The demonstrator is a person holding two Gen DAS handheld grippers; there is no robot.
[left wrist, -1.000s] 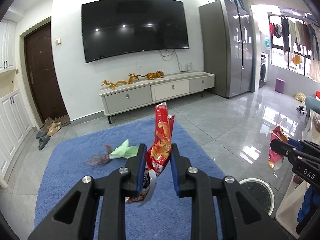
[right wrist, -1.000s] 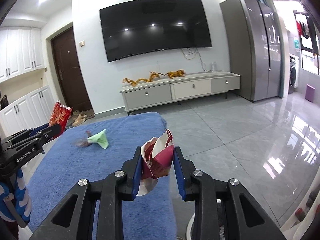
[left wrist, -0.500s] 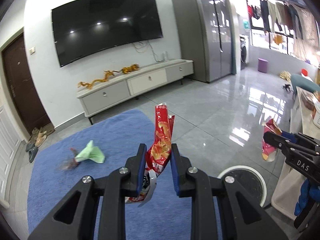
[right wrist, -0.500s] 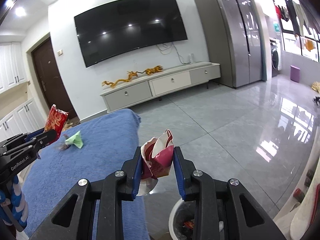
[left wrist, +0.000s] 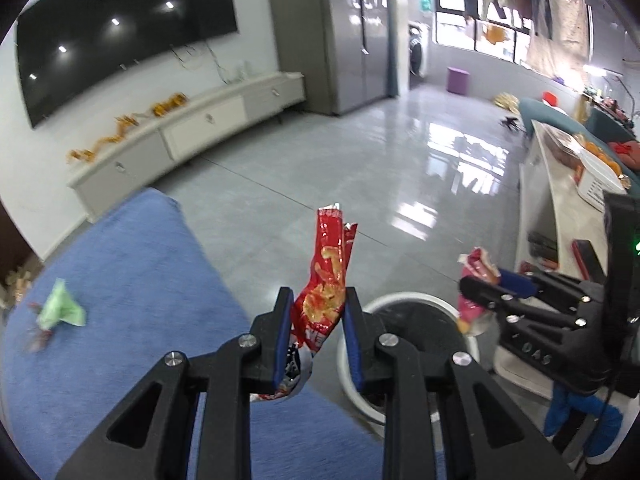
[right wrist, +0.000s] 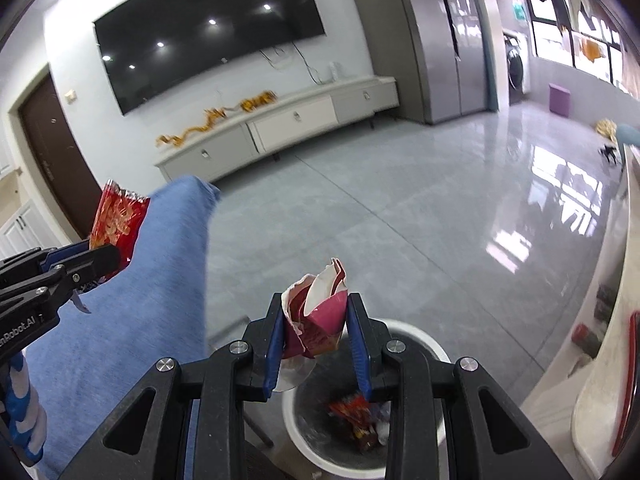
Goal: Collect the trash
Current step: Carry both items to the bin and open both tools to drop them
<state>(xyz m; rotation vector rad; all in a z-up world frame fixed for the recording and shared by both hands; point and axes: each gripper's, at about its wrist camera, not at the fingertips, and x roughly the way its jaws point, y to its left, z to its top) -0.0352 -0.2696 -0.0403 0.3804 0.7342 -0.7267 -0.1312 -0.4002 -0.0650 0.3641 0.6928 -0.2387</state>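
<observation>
Living room: grey glossy tile floor, wall-mounted television, low white media cabinet bearing gold ornaments, tall grey cupboard, laundry hanging at the far window.

Blue rug: covers the floor at the left of both views. On it, well apart from the bin, lie a crumpled green paper scrap and a small dark reddish scrap just beside it, the latter blurred.

White round trash bin: stands on the tiles at the rug's edge, holding a red wrapper and other small litter.

Left hand-held gripper: blue pads clamped on a red snack bag, which stands upright between them, its top above the fingertips and its lower end hanging below. It sits beside the bin's near rim.

Right hand-held gripper: pads clamped on a crumpled maroon-and-white wrapper, held directly over the bin's opening.

Pale counter: at the right, carrying a white box and mixed small items.
</observation>
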